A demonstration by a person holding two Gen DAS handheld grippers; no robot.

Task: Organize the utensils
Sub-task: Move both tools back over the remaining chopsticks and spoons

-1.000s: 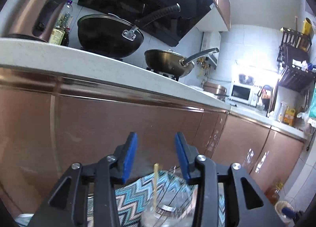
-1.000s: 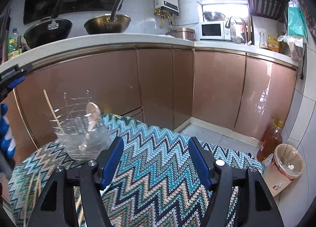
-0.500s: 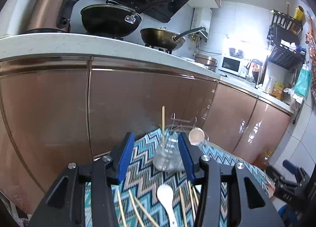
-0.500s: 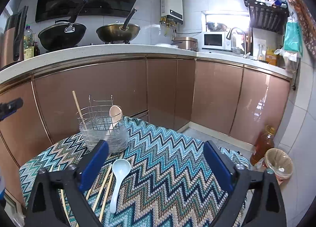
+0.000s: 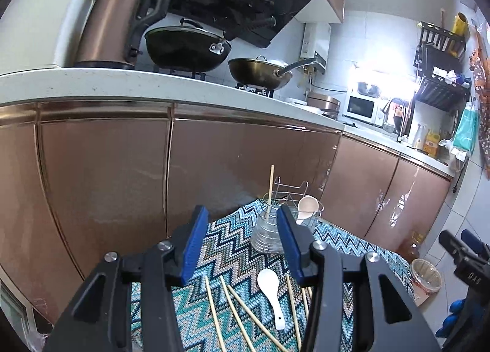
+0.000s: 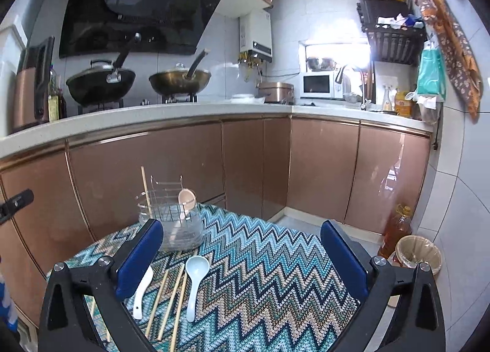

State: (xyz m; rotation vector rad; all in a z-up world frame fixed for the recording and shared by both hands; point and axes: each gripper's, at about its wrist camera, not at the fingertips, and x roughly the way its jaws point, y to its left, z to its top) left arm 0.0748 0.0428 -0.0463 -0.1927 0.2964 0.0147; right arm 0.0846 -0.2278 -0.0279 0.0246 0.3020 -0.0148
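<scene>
A wire utensil holder (image 5: 283,223) (image 6: 171,220) stands at the far end of the zigzag cloth (image 6: 260,275), with one chopstick (image 6: 145,189) and a beige spoon (image 6: 186,200) upright in it. A white spoon (image 5: 271,290) (image 6: 141,290), a pale blue spoon (image 6: 196,281) and several chopsticks (image 5: 242,315) (image 6: 171,300) lie loose on the cloth. My left gripper (image 5: 242,248) is open and empty above them. My right gripper (image 6: 242,257) is wide open and empty above the cloth.
Copper cabinet fronts (image 6: 183,168) close off the far side under a worktop with two woks (image 6: 101,82). An oil bottle (image 6: 395,229) and a lined bin (image 6: 418,254) stand on the floor at the right.
Both grippers pulled back and up from the holder, so more cloth and the loose utensils came into view. The right gripper opened wider.
</scene>
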